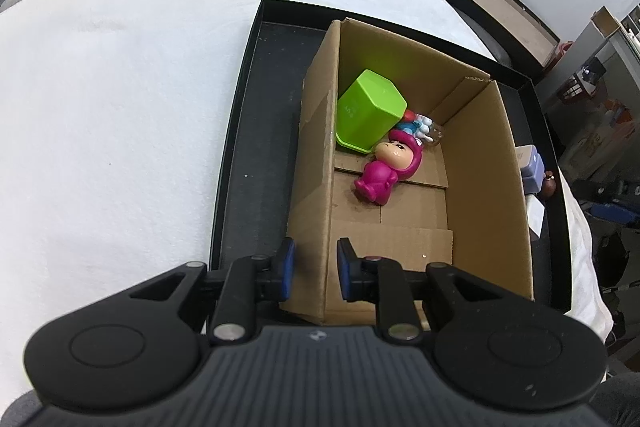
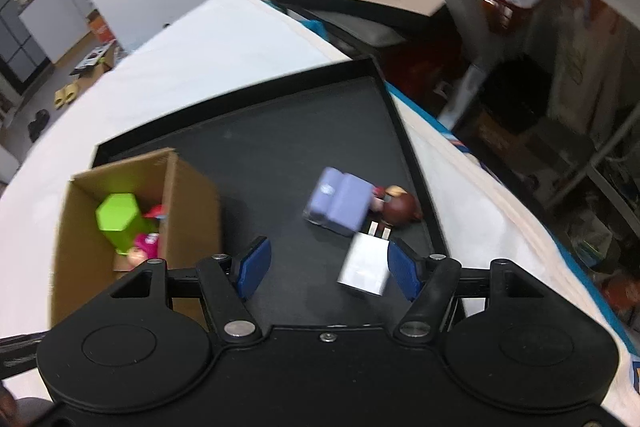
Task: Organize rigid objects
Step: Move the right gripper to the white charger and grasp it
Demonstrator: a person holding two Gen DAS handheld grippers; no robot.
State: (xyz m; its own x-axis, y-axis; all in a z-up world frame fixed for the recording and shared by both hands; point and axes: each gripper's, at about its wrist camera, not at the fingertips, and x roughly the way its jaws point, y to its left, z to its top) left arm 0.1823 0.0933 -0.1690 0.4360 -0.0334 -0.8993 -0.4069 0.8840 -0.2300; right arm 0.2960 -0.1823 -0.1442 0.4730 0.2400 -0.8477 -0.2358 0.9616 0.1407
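The white charger [image 2: 365, 269] lies on the black tray [image 2: 280, 147], low between the pads of the right claw [image 2: 327, 269] and close against the right-hand pad; whether it touches is unclear. Its prongs point away from the claw, toward the lilac block [image 2: 338, 203] and brown-haired figure [image 2: 400, 207] just beyond. The right claw stands about half open and holds nothing. The next move looks like closing across the charger's short sides. The left claw [image 1: 316, 269] straddles the near left wall of the box [image 1: 480, 163], nearly closed on it; the box already holds a green cup [image 1: 368, 109] and pink doll [image 1: 386, 171].
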